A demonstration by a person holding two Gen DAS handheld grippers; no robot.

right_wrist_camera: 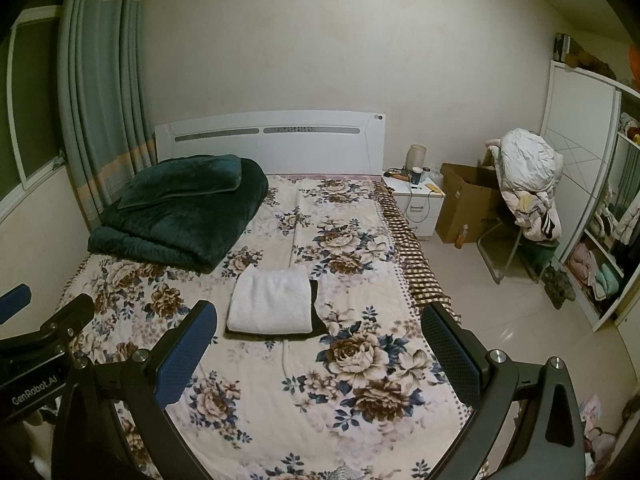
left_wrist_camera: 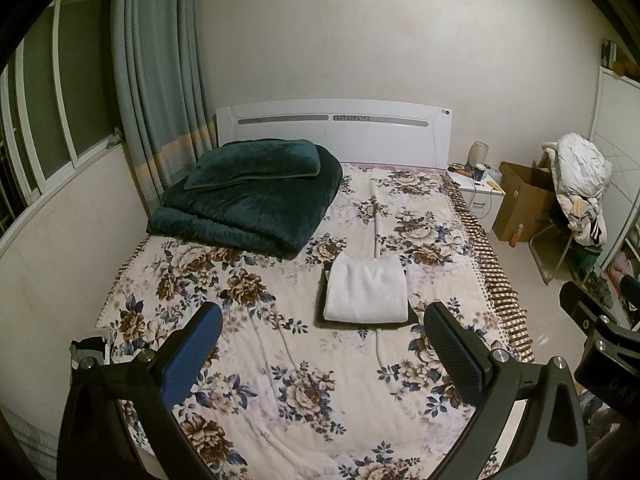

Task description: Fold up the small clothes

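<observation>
A folded white fluffy garment lies on top of a folded black garment in the middle of the floral bed. The same stack shows in the right wrist view, white piece over black piece. My left gripper is open and empty, held above the bed's near half, short of the stack. My right gripper is open and empty, held to the right of the left one. The right gripper's body shows at the left view's right edge.
A folded dark green quilt with a pillow lies at the bed's far left by the white headboard. A nightstand, a cardboard box, a chair piled with clothes and a wardrobe stand on the right.
</observation>
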